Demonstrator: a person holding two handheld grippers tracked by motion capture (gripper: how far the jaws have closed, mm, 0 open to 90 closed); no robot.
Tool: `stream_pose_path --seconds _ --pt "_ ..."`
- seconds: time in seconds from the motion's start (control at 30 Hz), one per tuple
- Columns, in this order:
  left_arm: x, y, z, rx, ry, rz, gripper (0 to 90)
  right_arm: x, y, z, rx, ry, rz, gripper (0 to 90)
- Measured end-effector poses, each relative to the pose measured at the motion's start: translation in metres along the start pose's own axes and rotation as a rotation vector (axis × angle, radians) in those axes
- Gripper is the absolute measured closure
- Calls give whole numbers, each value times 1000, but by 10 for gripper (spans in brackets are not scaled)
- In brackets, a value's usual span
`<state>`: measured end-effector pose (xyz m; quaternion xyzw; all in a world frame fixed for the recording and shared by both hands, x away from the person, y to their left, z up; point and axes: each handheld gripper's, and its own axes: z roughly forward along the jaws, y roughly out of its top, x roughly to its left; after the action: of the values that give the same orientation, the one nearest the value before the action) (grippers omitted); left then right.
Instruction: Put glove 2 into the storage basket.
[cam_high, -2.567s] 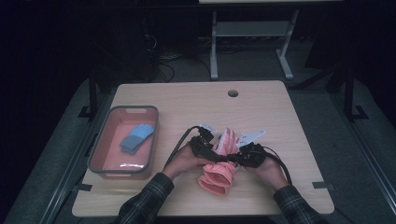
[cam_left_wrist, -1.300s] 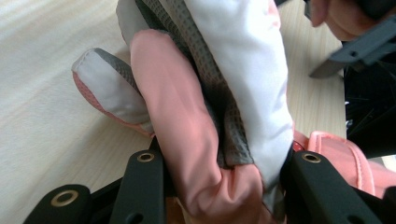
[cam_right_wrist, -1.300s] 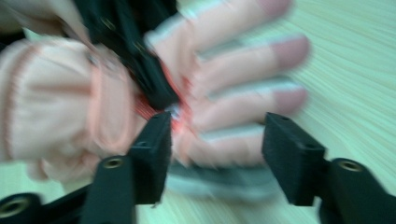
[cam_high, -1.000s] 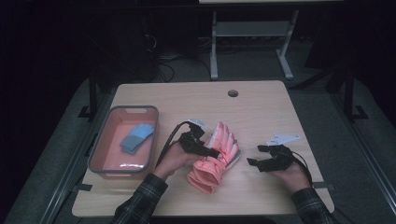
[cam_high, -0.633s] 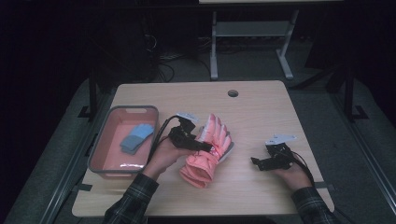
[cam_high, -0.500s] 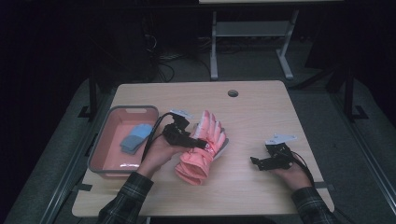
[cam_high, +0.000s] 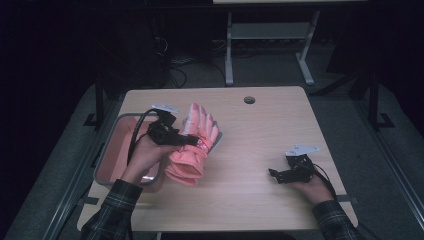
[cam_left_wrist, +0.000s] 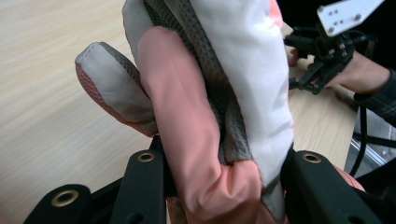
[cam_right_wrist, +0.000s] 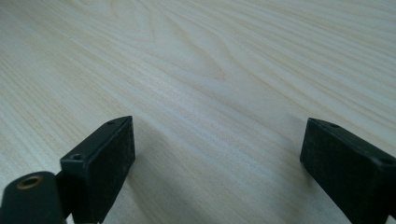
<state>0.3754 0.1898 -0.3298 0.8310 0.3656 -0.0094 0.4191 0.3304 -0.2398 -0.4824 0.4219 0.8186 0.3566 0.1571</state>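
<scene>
Left hand-held gripper (cam_high: 192, 141) grips the glove (cam_high: 196, 145) beside the tray's rim (cam_high: 107, 150).

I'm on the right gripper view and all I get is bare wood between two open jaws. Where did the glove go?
Observer: The left tool has the pink glove, clamped across its middle, in the high view.
Operator: Is it on the table or lifted?
Observer: I cannot tell; it is beside the pink tray, fingers pointing away from the person.
Operator: And my tool?
Observer: The right tool sits low over the table near its right edge, well apart from the glove.
</scene>
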Motion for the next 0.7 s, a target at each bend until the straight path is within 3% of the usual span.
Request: stream_pose_path --seconds 0.37,0.5,0.7 --pt "25 -8 -56 -46 91 -50 606 0 0 0 0 -1 4 97" --pt "42 -16 -79 -61 148 -86 606 0 0 0 -1 -2 4 97" --pt "60 -27 -101 -79 200 -132 606 0 0 0 -2 -1 6 98"
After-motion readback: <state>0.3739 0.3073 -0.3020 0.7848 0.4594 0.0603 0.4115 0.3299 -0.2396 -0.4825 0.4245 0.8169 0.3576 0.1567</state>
